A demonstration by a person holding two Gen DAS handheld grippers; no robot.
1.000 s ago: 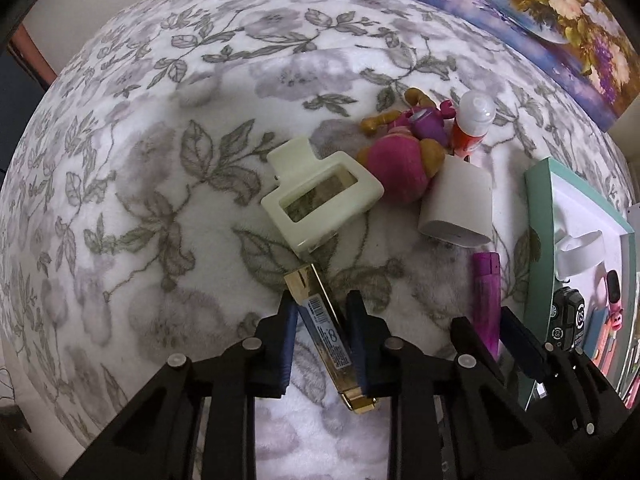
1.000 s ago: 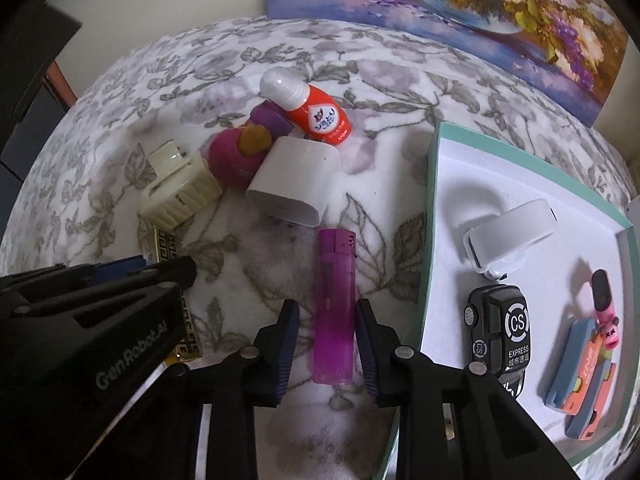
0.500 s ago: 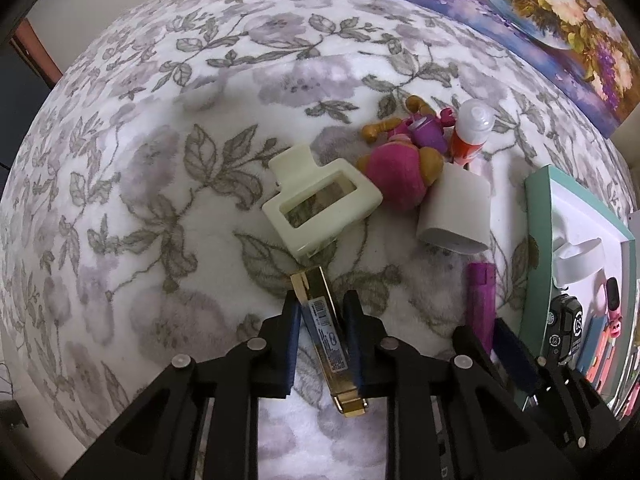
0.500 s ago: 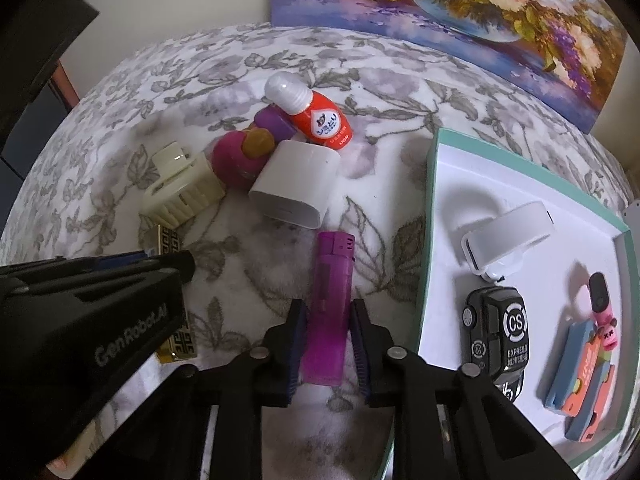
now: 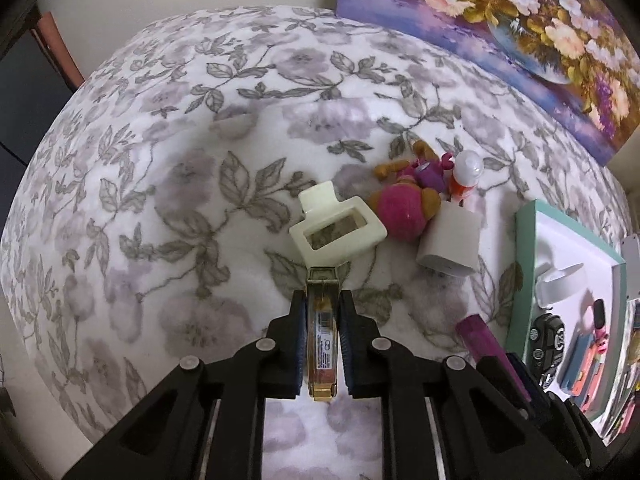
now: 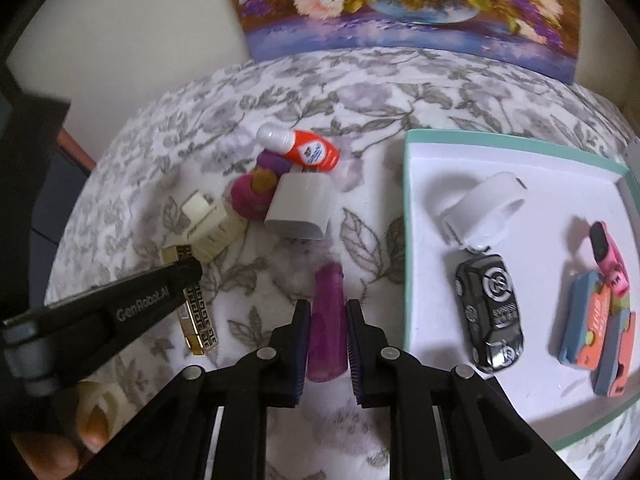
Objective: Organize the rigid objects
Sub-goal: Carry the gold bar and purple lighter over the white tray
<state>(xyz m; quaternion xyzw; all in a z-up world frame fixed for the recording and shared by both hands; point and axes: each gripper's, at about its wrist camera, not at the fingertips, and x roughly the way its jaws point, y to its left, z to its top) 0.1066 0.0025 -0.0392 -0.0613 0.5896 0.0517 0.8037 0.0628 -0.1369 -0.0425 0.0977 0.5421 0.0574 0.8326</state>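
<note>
My left gripper (image 5: 322,316) is shut on a gold rectangular lighter (image 5: 321,336), which also shows in the right wrist view (image 6: 196,312). My right gripper (image 6: 328,320) is shut on a purple translucent lighter (image 6: 328,320), seen from the left wrist view (image 5: 486,340) at lower right. Both lighters look lifted slightly off the floral cloth (image 5: 160,200). A teal-rimmed white tray (image 6: 406,240) lies to the right.
On the cloth lie a cream hair claw (image 5: 336,232), a pink plush toy (image 5: 402,210), a white charger block (image 6: 300,208) and a red-and-white bottle (image 6: 308,150). The tray holds a white clip (image 6: 484,208), a black toy car (image 6: 490,312) and colourful erasers (image 6: 596,312). A flower painting (image 6: 400,4) leans behind.
Both grippers closed on their lighters and lifted them. The gold lighter turned straight between the left fingers. The right view rose and swung toward the tray.
</note>
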